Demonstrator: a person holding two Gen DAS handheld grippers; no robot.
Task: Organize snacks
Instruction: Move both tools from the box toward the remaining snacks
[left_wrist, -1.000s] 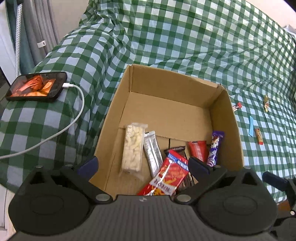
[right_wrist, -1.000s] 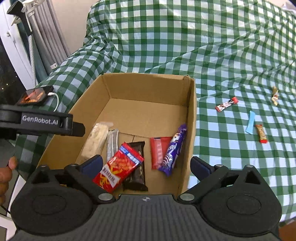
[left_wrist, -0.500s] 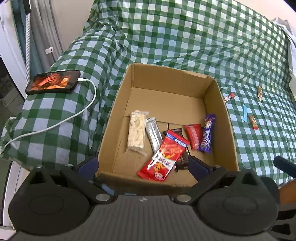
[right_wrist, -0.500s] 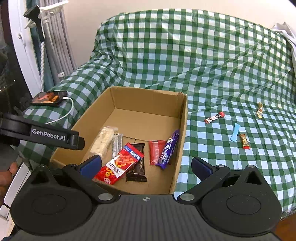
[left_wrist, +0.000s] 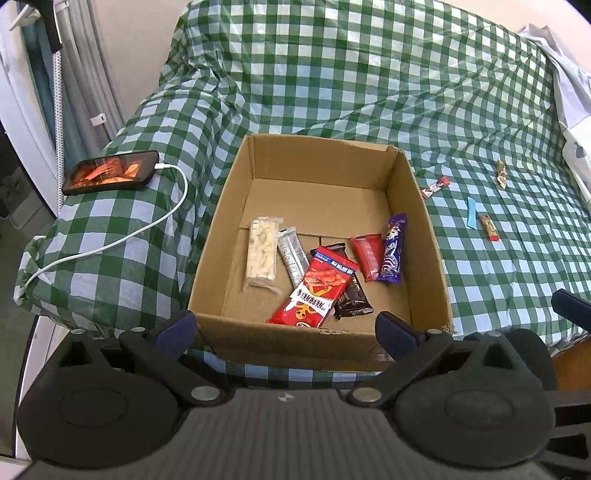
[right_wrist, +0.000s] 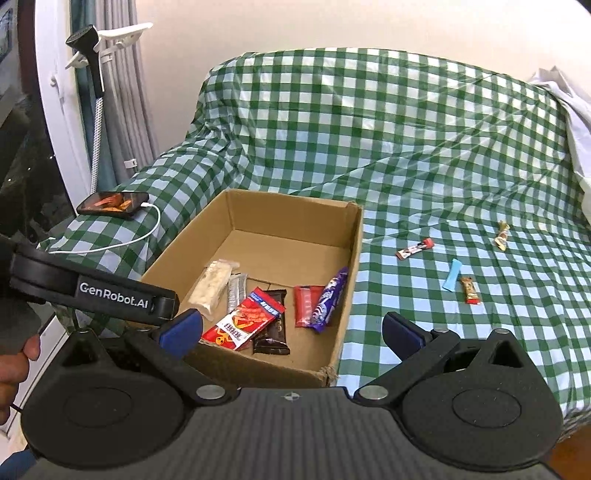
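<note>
An open cardboard box (left_wrist: 421, 206) (right_wrist: 354, 258) sits on the green checked cloth. Inside lie several snacks: a pale cracker pack (left_wrist: 261, 254), a silver bar (left_wrist: 293, 256), a red chip pack (left_wrist: 317, 293) (right_wrist: 242, 319), a dark chocolate bar (left_wrist: 352, 299), a red bar (left_wrist: 367, 254) and a purple bar (left_wrist: 391, 249) (right_wrist: 328, 299). Loose on the cloth to the right are a red-white candy (right_wrist: 414, 249), a blue stick (right_wrist: 452, 278), a gold-red bar (right_wrist: 469, 290) and a gold wrapper (right_wrist: 501, 236). My left gripper (left_wrist: 284, 330) and right gripper (right_wrist: 291, 332) both stand open and empty, back from the box's near wall.
A phone (left_wrist: 110, 171) with a white cable (left_wrist: 122, 240) lies on the cloth left of the box. Curtains (right_wrist: 125, 92) and a white frame stand at far left. A white cloth (left_wrist: 569, 92) lies at the right edge. A person's hand (right_wrist: 14, 365) holds the left gripper.
Both grippers have pulled back and up from the box, so the whole box and more cloth now show. Nothing was picked up; the snacks have not moved.
</note>
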